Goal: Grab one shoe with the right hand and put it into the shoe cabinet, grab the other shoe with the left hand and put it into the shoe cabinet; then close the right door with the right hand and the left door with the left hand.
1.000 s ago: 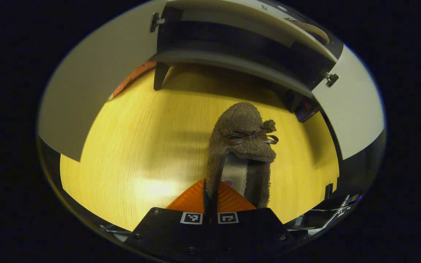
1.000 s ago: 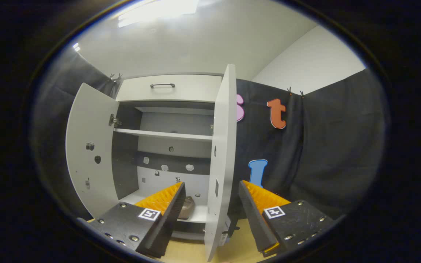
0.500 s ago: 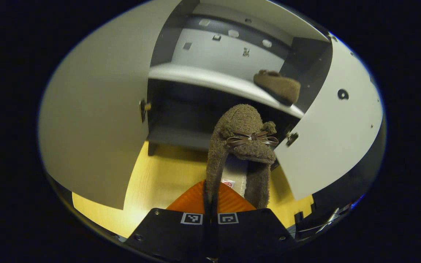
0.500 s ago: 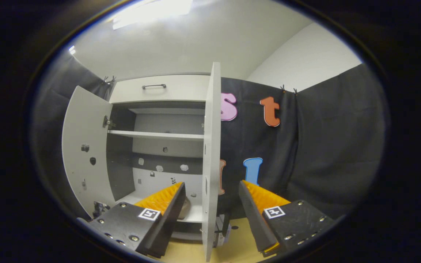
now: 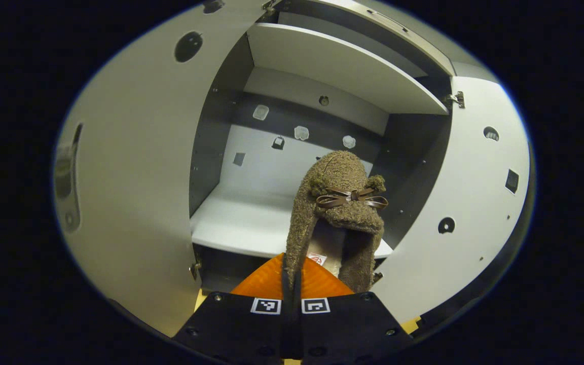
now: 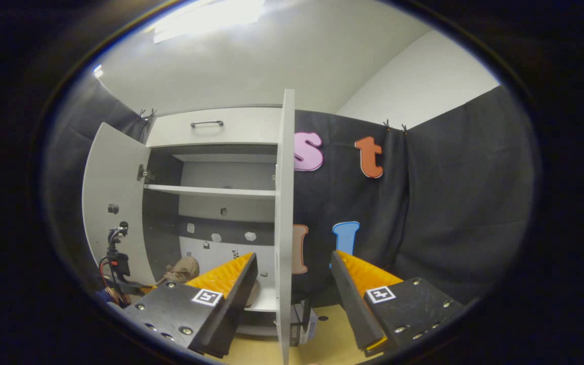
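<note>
Left claw (image 5: 292, 274): clenched on the side wall of a brown fuzzy slipper-style shoe with a thin brown bow (image 5: 340, 203); both fingers press the fabric near the heel opening.
Held shoe: hangs toe-forward, raised in front of the open compartment, above the front edge of the lower shelf (image 5: 241, 223).
Shoe cabinet: pale grey cabinet with dark grey inner walls (image 5: 211, 147); both doors stand open.
Left door (image 5: 135, 167): swung wide, beside the held shoe.
Right door (image 6: 283, 223): seen edge-on in the right gripper view, between the right claw's fingers but farther off.
Right claw (image 6: 292, 294): released, fingers spread apart, grasping nothing.
Second shoe (image 6: 254, 291): a brown shape on the lower shelf, mostly hidden behind one finger.
</note>
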`<action>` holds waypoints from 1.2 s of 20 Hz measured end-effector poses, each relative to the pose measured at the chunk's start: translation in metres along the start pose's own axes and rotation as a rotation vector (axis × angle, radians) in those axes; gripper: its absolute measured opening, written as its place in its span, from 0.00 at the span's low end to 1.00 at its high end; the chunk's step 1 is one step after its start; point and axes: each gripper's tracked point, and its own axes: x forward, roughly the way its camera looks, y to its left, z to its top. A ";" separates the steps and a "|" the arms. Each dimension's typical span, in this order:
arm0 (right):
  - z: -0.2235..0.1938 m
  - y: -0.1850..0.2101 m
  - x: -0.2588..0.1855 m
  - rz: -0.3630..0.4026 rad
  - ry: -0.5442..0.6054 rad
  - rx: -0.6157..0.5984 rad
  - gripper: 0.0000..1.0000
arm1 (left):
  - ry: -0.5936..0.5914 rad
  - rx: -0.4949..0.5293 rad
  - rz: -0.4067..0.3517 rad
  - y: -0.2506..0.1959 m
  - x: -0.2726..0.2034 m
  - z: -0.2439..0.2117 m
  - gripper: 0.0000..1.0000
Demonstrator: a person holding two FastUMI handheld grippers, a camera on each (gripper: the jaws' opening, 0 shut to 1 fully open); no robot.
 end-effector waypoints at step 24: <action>-0.035 -0.081 -0.020 -0.239 0.058 -0.015 0.88 | 0.176 0.046 0.182 0.016 0.040 -0.022 0.04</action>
